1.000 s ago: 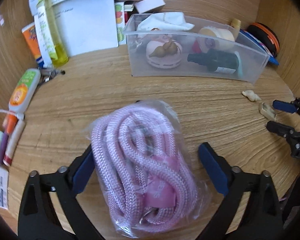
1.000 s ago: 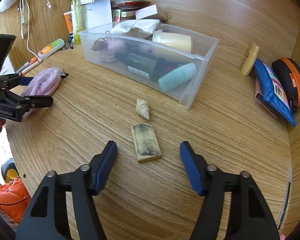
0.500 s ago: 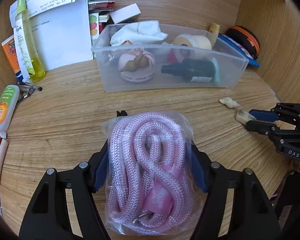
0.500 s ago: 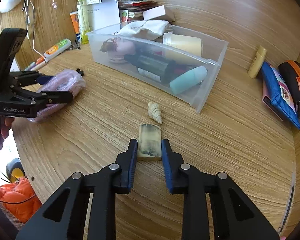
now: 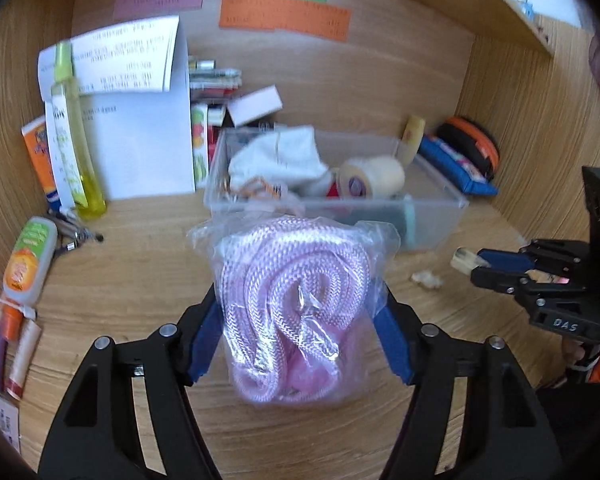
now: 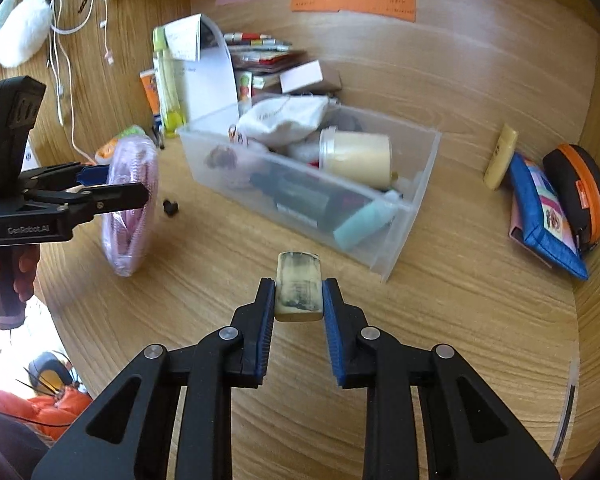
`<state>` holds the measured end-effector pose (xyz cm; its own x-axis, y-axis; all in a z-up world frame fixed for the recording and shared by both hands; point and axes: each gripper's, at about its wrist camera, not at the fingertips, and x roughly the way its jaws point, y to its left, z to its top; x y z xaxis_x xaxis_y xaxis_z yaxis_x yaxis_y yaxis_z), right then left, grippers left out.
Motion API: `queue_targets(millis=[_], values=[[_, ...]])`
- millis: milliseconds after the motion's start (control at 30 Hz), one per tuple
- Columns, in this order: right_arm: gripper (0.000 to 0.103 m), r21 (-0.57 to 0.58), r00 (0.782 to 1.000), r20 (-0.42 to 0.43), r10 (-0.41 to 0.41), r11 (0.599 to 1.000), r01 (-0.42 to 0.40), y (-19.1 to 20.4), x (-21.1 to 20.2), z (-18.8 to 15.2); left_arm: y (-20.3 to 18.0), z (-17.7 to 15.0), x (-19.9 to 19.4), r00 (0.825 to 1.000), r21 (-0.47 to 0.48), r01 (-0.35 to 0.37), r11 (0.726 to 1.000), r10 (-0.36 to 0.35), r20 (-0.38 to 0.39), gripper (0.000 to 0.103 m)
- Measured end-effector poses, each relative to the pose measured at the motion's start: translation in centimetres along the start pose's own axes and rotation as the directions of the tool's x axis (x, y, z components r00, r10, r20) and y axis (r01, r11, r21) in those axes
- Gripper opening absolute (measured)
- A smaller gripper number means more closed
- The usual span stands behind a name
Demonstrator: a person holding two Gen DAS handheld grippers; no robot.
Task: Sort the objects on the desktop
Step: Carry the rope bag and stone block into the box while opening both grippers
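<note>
— Bottles and tubes are lining the left edge of the desk, so what are you carrying past them?

— You're holding the bagged pink rope in your left gripper, pads pressing its sides — a soft bundle probably needs that wide squeeze. It's hanging clear of the wood, just in front of the clear bin.

— And the bin is sitting mid-desk because?

— Likely as the drop point; a white pouch, a cream jar and a dark bottle are already lying inside.

— What's my other hand doing?

— Your right gripper is pinching the small pale block by its long edges, jaws narrow, also off the surface and near the bin's front corner. A tiny shell is waiting on the desk between your grippers.

— Past the bin?

— A blue pouch and an orange-trimmed case are leaning against the right wall.
</note>
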<state>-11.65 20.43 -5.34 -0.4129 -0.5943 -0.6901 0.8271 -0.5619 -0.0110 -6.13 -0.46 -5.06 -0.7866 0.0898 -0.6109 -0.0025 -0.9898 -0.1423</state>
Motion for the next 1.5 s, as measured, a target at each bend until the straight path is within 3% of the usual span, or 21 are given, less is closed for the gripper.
queue_targets(millis=[367, 800, 1067, 1500], values=[[0.022, 0.024, 0.997, 0.078, -0.024, 0.999, 0.023, -0.7, -0.8, 3.2, -0.3, 3.7, -1.8, 0.992, 0.009, 0.045, 0.999, -0.045, 0.119, 0.068], [0.022, 0.089, 0.995, 0.097, -0.030, 0.996, 0.021, -3.7, 1.1, 6.0, 0.8, 9.1, 0.3, 0.981, -0.011, 0.086, 0.996, -0.082, 0.174, 0.068], [0.022, 0.124, 0.998, 0.050, -0.030, 0.992, 0.023, -5.0, 3.8, 6.5, 0.1, 10.7, 4.2, 0.986, -0.004, 0.091, 0.996, -0.090, 0.141, 0.068], [0.022, 0.099, 0.998, 0.020, -0.056, 0.994, 0.053, -5.1, 5.7, 6.5, -0.9, 9.9, 10.6, 0.992, 0.002, 0.126, 0.992, -0.126, 0.012, 0.068]])
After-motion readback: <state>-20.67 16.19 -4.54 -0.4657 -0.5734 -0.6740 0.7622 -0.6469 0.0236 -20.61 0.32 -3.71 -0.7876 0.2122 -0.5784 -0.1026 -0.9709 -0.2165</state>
